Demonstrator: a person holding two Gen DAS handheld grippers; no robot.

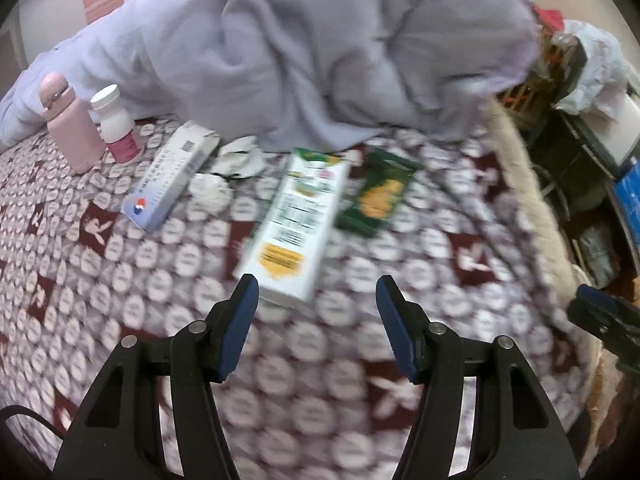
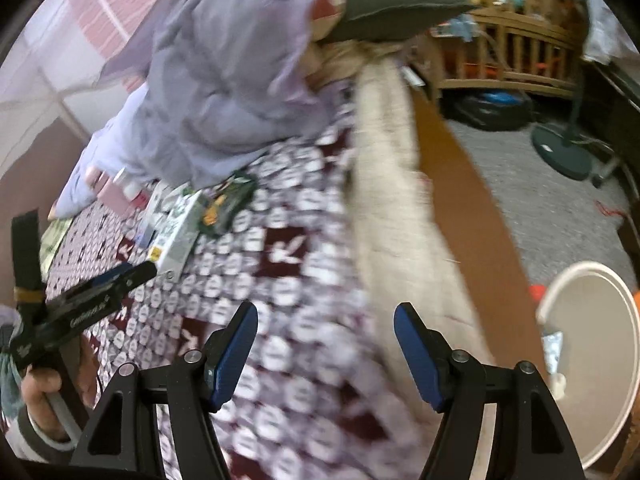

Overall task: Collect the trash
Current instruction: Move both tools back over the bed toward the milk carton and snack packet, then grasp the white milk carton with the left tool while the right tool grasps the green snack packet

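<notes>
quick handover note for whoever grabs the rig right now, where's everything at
Left tool: open, empty, just short of the white carton.
Right tool: open, empty, over the bed's edge.
Trash on the patterned bedspread: white carton, green packet, long white-and-blue box, crumpled paper.
Pink bottle and white pill bottle stand upright at the far left, maybe not trash.
White bin on the floor beside the bed.
Done: nothing held.
Left: collect all the trash.

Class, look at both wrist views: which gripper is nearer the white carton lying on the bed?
Left. The left gripper hangs open just short of the white carton, whose near end lies between its fingertips. The right gripper is open further off, toward the bed's edge.
</notes>
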